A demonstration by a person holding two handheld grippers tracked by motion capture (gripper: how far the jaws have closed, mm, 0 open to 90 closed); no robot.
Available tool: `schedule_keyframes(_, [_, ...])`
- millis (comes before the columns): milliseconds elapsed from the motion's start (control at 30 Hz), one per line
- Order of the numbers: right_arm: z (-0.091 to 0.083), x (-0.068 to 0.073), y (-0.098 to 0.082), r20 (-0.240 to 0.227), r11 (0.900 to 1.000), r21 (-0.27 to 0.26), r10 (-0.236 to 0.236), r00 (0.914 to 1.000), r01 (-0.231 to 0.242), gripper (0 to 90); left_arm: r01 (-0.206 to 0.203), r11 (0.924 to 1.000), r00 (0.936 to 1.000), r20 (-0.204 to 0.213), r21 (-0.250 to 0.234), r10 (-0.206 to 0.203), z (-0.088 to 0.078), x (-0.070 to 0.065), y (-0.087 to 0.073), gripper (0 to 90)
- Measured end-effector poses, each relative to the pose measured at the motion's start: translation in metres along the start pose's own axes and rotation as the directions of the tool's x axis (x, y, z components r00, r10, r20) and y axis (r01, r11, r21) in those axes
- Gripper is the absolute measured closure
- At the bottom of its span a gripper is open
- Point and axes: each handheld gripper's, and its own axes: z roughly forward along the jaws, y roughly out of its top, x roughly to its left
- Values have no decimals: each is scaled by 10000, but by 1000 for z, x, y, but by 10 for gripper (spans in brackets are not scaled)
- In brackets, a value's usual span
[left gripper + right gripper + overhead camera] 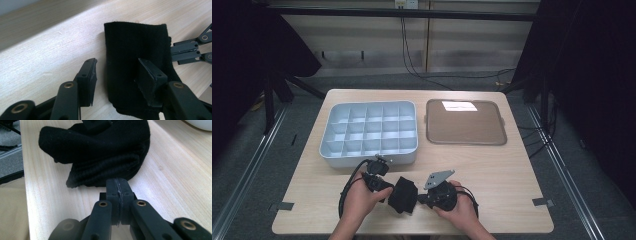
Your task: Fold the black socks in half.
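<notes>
A black folded cloth (403, 195) lies on the wooden table near its front edge, between my two grippers. My left gripper (390, 192) comes at it from the left and stands open. In the left gripper view one jaw hovers over the cloth (135, 47) and the other over bare wood, with the left gripper (117, 67) straddling the cloth's edge and pressing nothing. My right gripper (421, 197) is shut, its pads together. In the right gripper view the right gripper (117, 182) has its tips against the cloth's (100, 147) near edge; whether fabric is pinched is unclear.
A grey tray (369, 153) divided into several compartments stands just behind the left gripper. A flat brown tray (466, 125) lies at the back right. Bare table (512, 185) stretches to the right of the hands.
</notes>
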Motion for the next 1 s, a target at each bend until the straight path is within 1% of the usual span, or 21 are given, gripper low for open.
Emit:
schedule_keyframes(67, [0, 0, 0, 9, 10000, 13, 53, 10000, -53, 892, -112, 9999, 9999, -22, 59, 113, 1, -1, 0, 492])
schedule_keyframes(267, [0, 1, 0, 62, 10000, 42, 24, 10000, -25, 893, -92, 9999, 10000, 20, 60, 92, 6, -4, 1, 477])
schedule_keyframes(300, [0, 1, 0, 59, 10000, -2, -2, 10000, 2, 893, -140, 9999, 9999, 21, 79, 140, 6, -4, 1, 475])
schedule_keyframes(333, [0, 1, 0, 68, 10000, -1, -54, 10000, 54, 893, -114, 9999, 9999, -16, 4, 114, 7, -5, 1, 474])
schedule_keyframes(433, [0, 1, 1, 96, 10000, 43, -59, 9999, 58, 894, -263, 9996, 9996, -55, 101, 264, 8, -6, 1, 473])
schedule_keyframes(467, [0, 1, 1, 114, 9999, 75, -155, 9998, 154, 895, -170, 9999, 9998, -45, 33, 170, 9, -7, 1, 473])
schedule_keyframes(533, [0, 2, 1, 116, 9999, 53, -118, 9999, 118, 896, -245, 9997, 9996, -135, 77, 246, 10, -8, 1, 466])
schedule_keyframes(667, [1, 2, 0, 107, 10000, 24, -78, 9999, 77, 896, -208, 9997, 9997, -155, 93, 209, 12, -9, 2, 455])
schedule_keyframes(733, [0, 2, 1, 123, 9999, 39, -104, 9999, 103, 896, -192, 9997, 9998, -107, 159, 193, 12, -8, 2, 452])
schedule_keyframes(767, [0, 2, 1, 127, 10000, 52, -86, 9999, 85, 897, -98, 9998, 9999, -107, 149, 100, 13, -8, 1, 452])
schedule_keyframes(833, [1, 2, 0, 108, 10000, 28, -86, 9999, 85, 896, -106, 9998, 9999, -54, 155, 107, 13, -8, 1, 451])
schedule_keyframes(900, [0, 2, 1, 126, 9999, 44, -94, 9999, 93, 896, 18, 9998, 10000, -18, 199, -18, 15, -6, 1, 449])
schedule_keyframes(967, [1, 2, 1, 126, 9999, 41, -93, 9999, 93, 896, 8, 9998, 10000, -1, 205, -8, 15, -6, 2, 445])
schedule_keyframes(1000, [1, 2, 1, 128, 9999, 39, -103, 9999, 102, 896, -61, 9997, 10000, -11, 241, 61, 15, -6, 2, 446])
